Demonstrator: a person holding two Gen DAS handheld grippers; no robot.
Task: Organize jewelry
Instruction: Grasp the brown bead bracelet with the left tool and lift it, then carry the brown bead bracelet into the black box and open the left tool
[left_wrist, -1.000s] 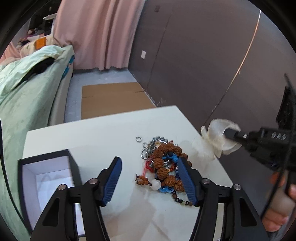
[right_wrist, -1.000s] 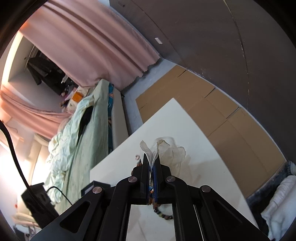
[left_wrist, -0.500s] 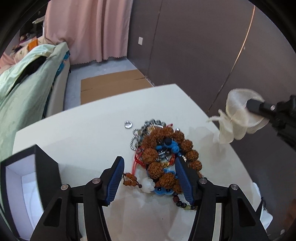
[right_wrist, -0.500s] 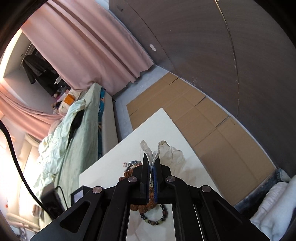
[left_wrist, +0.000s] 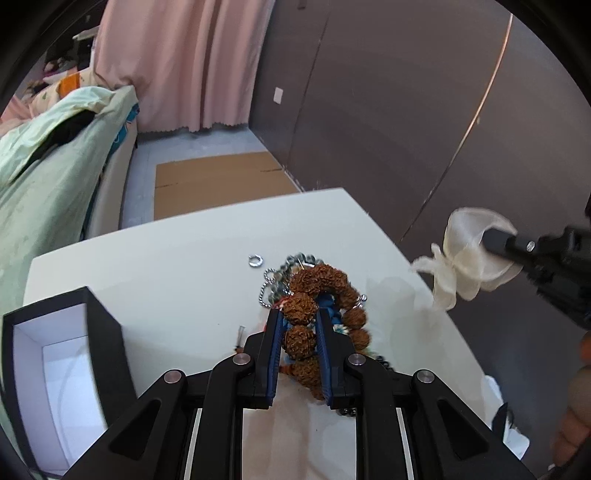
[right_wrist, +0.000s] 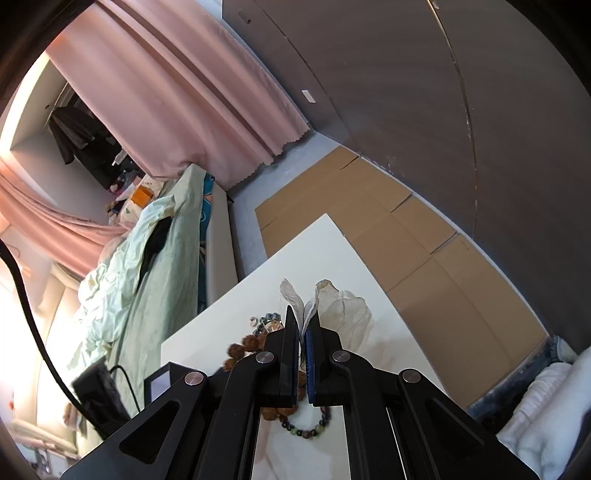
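The left gripper (left_wrist: 298, 332) has clenched its blue-padded jaws on the bracelet of large rough brown seed beads (left_wrist: 318, 291), which half a second ago lay between open jaws. That bracelet sits on top of the tangled jewelry heap near the right edge of the white desk (left_wrist: 166, 266), so the grasp looks made and the lift out of the tangle is probably next; threads and chains caught under it could drag along.

To the left, at the near left corner of the desk, stands the open black box with white lining (left_wrist: 55, 350), the likely place for the bracelet. Beyond the heap a small silver ring (left_wrist: 255, 260) lies alone on the desk, and a silver chain (left_wrist: 267, 288) touches the heap's far side.

The right gripper (right_wrist: 303, 332) is shut on the sheer cream organza pouch (right_wrist: 340, 310) and holds it clear of the desk off the right edge, higher than a second ago.

Only the right wrist view shows the string of small dark and green beads (right_wrist: 306, 428) lying below its jaws at the near side of the heap; the left gripper's own body covers most of that strand. Only the left wrist view shows the box's inside and the grip on the brown beads. Farther off are the bed with a pale green quilt (left_wrist: 48, 166) and flattened cardboard on the floor (left_wrist: 218, 184).
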